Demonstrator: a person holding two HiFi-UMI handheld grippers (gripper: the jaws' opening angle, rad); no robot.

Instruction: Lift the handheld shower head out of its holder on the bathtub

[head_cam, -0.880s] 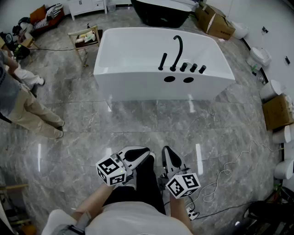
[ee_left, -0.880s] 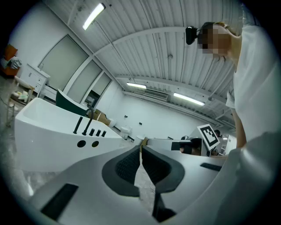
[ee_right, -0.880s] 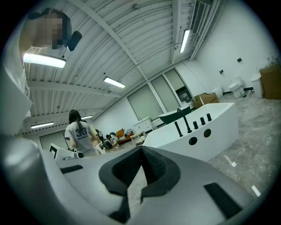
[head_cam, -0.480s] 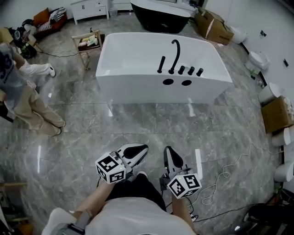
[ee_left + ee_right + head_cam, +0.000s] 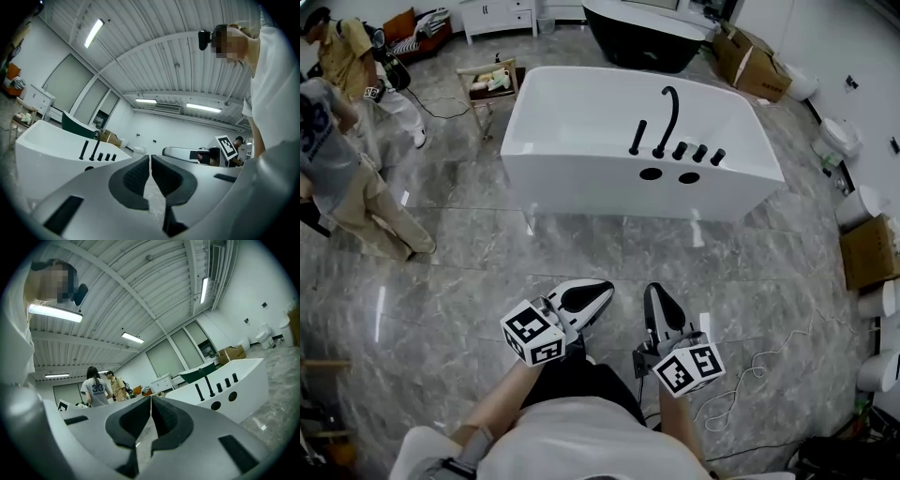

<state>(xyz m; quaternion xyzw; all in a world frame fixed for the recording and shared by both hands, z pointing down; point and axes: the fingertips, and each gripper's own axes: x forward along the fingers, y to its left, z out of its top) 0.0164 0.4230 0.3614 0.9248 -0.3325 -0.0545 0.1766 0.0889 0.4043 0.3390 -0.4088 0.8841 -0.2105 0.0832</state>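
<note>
The black handheld shower head stands upright in its holder on the near rim of the white bathtub, left of the curved black spout and three knobs. Both grippers are held level low in front of the person's body, far short of the tub. My left gripper is shut with nothing between its pads. My right gripper is shut and empty too. The left gripper view shows the shower head far off to the left. In the right gripper view the shower head is off to the right.
Two people stand at the far left. A wooden rack sits behind the tub's left end, a black tub behind it. Cardboard boxes and white toilets line the right side. A white cable lies on the floor.
The bathtub sits slightly lower and larger in the head view. The people at the left have shifted and a second one has come into view. Both grippers stay shut.
</note>
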